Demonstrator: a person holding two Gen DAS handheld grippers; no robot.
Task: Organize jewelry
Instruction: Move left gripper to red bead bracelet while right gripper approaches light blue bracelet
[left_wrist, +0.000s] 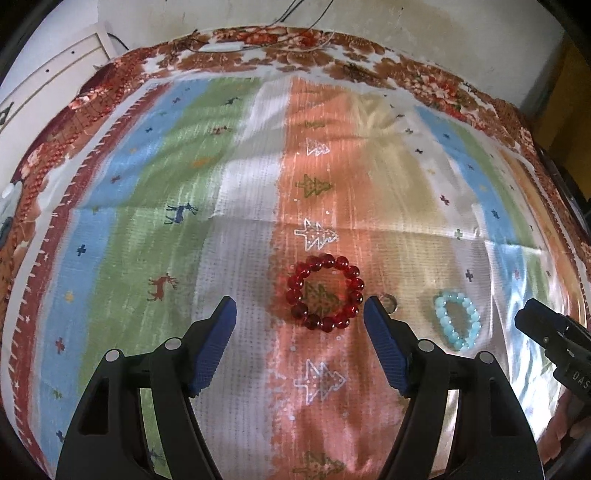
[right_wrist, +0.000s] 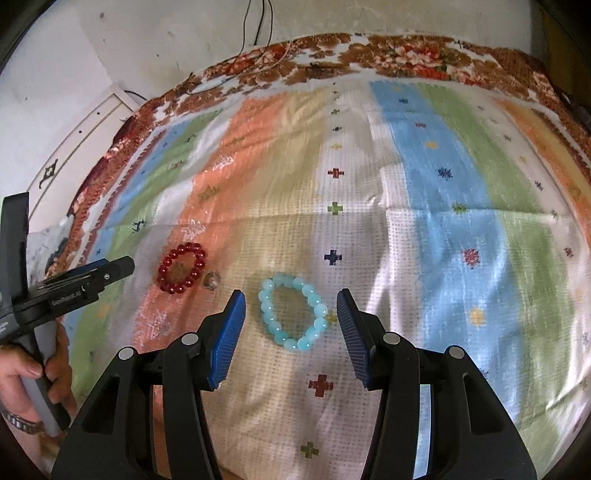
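A red bead bracelet (left_wrist: 325, 291) lies flat on the striped cloth (left_wrist: 155, 192), just beyond my left gripper (left_wrist: 300, 309), which is open with nothing between its blue pads. A small silver ring (left_wrist: 388, 302) rests beside the right fingertip. A light blue bead bracelet (right_wrist: 291, 312) lies between and just beyond the open fingers of my right gripper (right_wrist: 291, 304), untouched. In the right wrist view the red bracelet (right_wrist: 181, 272) and the ring (right_wrist: 211, 280) sit to the left. The blue bracelet (left_wrist: 458, 319) also shows at the right of the left wrist view.
The cloth (right_wrist: 443, 221) covers a bed with a brown floral border (left_wrist: 258, 48) along a white wall. A hand (right_wrist: 22, 373) holds the left gripper's handle at the left edge. The right gripper's body (left_wrist: 554, 339) enters from the right. Cables (right_wrist: 258, 22) hang on the wall.
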